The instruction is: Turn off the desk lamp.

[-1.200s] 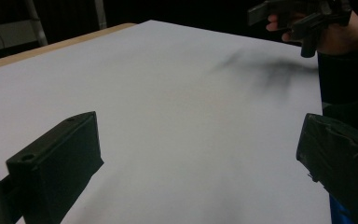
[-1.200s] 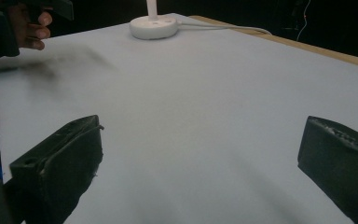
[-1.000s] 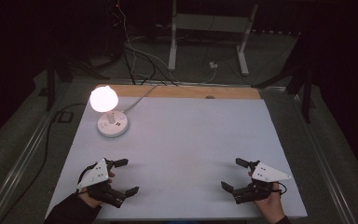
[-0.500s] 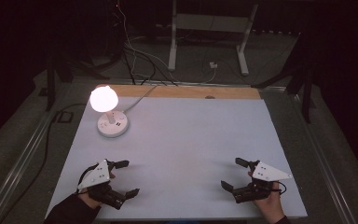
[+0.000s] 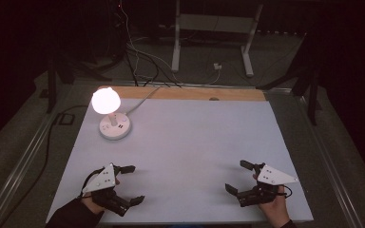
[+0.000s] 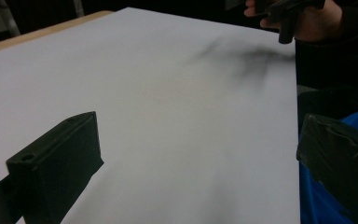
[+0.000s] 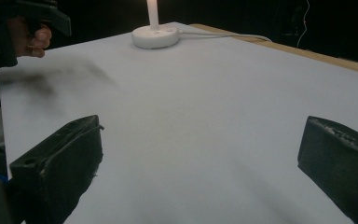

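Standing upright at the frame's upper left, the lit lamp (image 5: 109, 116) kept its place; both left tongs (image 5: 132, 184) and right tongs (image 5: 238, 176) gaped wide, empty, unmoved above the tabletop (image 5: 190, 142).

Left gripper (image 5: 132, 184), right gripper (image 5: 240, 176) spread wide; lamp (image 5: 109, 114) lit

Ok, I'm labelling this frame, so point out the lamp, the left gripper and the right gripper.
lamp (image 5: 115, 127): high view, on its round white base.
left gripper (image 5: 132, 184): high view, midway between its open fingers.
right gripper (image 5: 238, 176): high view, midway between its open fingers.
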A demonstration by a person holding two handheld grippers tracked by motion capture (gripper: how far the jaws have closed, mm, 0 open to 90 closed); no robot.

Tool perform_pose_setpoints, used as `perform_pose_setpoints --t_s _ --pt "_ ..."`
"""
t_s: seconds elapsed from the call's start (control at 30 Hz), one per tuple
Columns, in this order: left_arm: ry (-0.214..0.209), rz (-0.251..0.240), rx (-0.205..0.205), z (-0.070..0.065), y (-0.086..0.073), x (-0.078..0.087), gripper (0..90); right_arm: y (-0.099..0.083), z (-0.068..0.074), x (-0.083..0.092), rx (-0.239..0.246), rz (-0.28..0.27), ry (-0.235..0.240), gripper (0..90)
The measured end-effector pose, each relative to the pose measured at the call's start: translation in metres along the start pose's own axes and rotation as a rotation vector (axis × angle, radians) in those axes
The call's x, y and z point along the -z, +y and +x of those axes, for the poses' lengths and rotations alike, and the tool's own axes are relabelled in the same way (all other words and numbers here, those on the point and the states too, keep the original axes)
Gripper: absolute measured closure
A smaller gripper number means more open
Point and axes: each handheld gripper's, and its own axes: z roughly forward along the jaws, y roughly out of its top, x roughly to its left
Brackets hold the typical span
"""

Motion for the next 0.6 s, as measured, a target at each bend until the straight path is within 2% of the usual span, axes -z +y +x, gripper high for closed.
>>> perform_pose_setpoints --t_s 0.27,0.4,0.6 --pt "-0.007 -0.024 0.013 0.002 0.013 0.001 0.5 0.0 -0.001 0.0 -0.006 -0.007 -0.003 0.0" --pt "-0.014 -0.045 0.035 0.005 0.018 0.002 0.5 0.0 -0.001 0.0 -0.012 -0.01 -0.003 0.0" --pt "0.005 -0.053 0.036 0.01 0.024 0.004 0.5 0.0 -0.002 0.0 -0.017 -0.014 -0.004 0.0"
